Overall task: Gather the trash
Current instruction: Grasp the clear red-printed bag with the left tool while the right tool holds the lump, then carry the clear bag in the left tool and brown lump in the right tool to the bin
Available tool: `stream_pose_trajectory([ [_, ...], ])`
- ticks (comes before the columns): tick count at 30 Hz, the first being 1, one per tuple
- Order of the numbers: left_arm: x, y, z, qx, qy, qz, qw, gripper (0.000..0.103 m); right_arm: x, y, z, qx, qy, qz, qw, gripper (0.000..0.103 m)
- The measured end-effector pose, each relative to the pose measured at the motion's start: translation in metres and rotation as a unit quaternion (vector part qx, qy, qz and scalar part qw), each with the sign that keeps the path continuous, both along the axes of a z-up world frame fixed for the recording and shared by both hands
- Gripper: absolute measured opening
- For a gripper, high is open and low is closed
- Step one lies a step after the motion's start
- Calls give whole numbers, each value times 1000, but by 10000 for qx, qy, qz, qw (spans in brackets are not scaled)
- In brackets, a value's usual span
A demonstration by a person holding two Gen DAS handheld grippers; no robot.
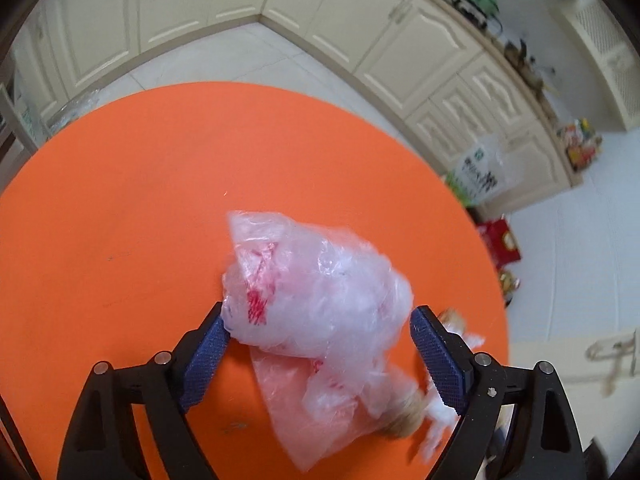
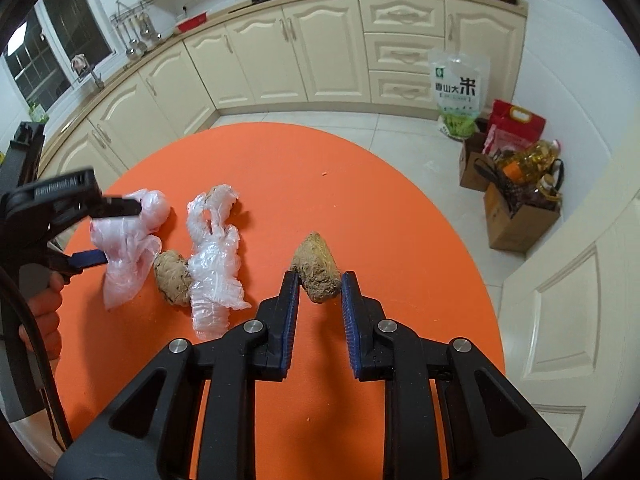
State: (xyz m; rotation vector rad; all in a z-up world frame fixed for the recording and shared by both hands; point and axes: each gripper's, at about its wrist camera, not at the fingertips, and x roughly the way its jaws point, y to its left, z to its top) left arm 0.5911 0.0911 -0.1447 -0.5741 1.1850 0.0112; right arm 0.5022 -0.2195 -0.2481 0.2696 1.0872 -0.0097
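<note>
Orange round worktop (image 2: 360, 208) w/ cream kitchen cabinets (image 2: 320, 52) behind. Left gripper (image 1: 320, 332): jaws spread wide either side of pink plastic bag (image 1: 316, 292), which lies on worktop; contact w/ pads unclear, bag edge blurred. Brown lump (image 1: 408, 416) partly hidden under bag. Right gripper (image 2: 319, 284): jaws apart, flanking near end of brown wad (image 2: 318, 270), no firm clamp seen. Clear crumpled wrap (image 2: 214, 264) and 2nd brown wad (image 2: 172, 280) lie left of it, touching. Person's hand (image 2: 42, 312) cut off at frame edge.
</note>
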Motion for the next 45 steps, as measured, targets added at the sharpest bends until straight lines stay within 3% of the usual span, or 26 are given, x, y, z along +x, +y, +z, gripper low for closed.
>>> stream_pose_trajectory([
  [3, 4, -5, -6, -49, -87, -8, 10000, 94, 2, 2, -2, -4, 22, 3, 10000, 21],
  [5, 3, -14, -9, 256, -151, -143, 9995, 92, 3, 4, -5, 31, 46, 35, 10000, 20],
  [9, -3, -39, -11, 980, -433, -585, 9925, 70, 5, 2, -6, 67, 31, 44, 10000, 20],
  [19, -27, -68, -4, 1646, -915, -1072, 9762, 51, 3, 8, -7, 70, 118, 43, 9999, 19],
  [23, -64, -98, 2, 1851, -1289, -1077, 9683, 49, 0, 9, -3, 77, 145, 12, 9999, 19],
  [31, -151, -115, 15, 2324, -2008, -800, 9483, 48, -19, 17, 18, 74, -34, -4, 10000, 18],
  [39, -241, -146, 11, 2325, -2243, -825, 9428, 48, -50, 29, 49, 31, -292, 11, 9996, 16],
  [45, -313, -139, 17, 2218, -2196, -954, 9452, 48, -85, 40, 72, -30, -489, -15, 9988, 16],
])
